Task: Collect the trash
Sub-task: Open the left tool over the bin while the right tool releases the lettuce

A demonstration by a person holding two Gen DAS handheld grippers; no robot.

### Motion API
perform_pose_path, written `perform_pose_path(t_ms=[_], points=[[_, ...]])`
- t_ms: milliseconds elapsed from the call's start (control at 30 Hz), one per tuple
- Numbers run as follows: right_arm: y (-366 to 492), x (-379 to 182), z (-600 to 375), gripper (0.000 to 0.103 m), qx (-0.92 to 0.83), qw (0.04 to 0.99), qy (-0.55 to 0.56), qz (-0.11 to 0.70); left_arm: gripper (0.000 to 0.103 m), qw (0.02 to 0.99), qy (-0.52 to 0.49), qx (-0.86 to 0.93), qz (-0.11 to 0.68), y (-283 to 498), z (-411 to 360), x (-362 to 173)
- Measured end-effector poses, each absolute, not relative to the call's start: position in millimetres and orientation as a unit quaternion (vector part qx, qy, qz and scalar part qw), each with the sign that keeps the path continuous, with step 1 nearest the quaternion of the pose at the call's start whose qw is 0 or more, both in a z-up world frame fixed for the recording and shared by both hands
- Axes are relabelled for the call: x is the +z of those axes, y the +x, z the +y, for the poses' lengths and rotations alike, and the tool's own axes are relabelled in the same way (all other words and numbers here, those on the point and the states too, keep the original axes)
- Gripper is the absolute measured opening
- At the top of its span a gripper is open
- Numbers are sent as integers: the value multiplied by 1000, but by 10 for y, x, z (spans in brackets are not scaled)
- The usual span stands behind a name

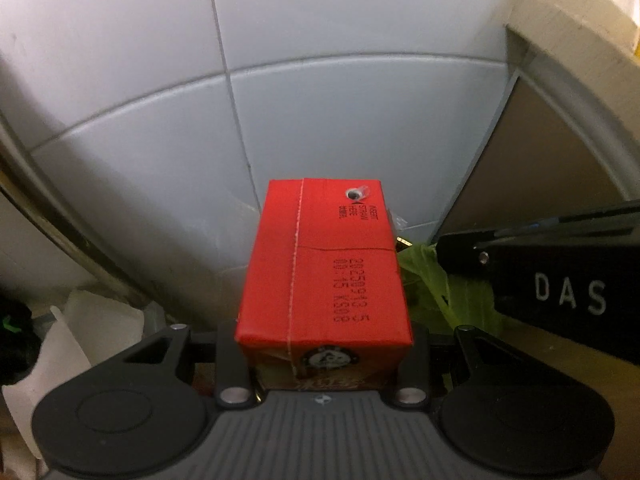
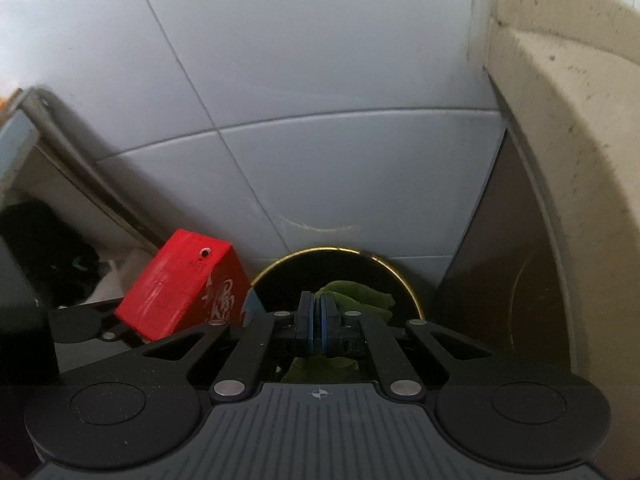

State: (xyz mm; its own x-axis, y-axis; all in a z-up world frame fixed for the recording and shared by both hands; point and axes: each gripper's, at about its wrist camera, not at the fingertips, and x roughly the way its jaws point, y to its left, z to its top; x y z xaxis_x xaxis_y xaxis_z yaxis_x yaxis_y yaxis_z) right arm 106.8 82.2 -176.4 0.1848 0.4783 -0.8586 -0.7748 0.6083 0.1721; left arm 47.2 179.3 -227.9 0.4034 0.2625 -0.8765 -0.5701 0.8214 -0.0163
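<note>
Left wrist view, L to R: crumpled white paper [image 1: 100,320] at lower left, beside a dark shape too blurred to ID. Centre: left gripper [image 1: 324,344] clamped on a red drink carton [image 1: 324,264], the carton's body hiding the fingertips. Carton top faces the camera, w/ a foil straw hole and small black print "INSERT STRAW HERE", then a stamped date code only partly legible, and a round logo at the near edge, too small to read. Behind it, pale grey floor tiles [image 1: 160,160]. Just R of the carton: green leaf [image 1: 432,280], then the other tool's black body w/ white letters "DAS".

Right wrist view, L to R: the same red carton at left, tilted, white ornamental script on its side, unreadable. Centre: right gripper [image 2: 318,320] closed tight, blue pads [image 2: 310,324] pinching the green leaf, which shows above and below the pads. Behind it, a round black bin opening w/ gold rim [image 2: 404,280]. Far R: speckled beige wall [image 2: 560,120].
</note>
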Motion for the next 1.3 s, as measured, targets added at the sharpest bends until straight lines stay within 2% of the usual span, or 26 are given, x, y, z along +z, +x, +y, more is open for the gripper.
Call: perform_pose_path(t_ms=[867, 1000, 1067, 1300], points=[[1274, -2320, 989, 4, 365, 740, -148, 545, 35, 802, -202, 234, 512, 669, 1905, -2831], [1316, -2377, 975, 6, 351, 738, -146, 558, 36, 802, -202, 227, 513, 652, 1978, -2906], [1317, -2378, 970, 10, 348, 737, -144, 562, 40, 801, -202, 228, 516, 656, 2000, -2940], [1383, -2375, 928, 15, 331, 745, -129, 564, 41, 788, -235, 250, 510, 573, 2121, -3015]])
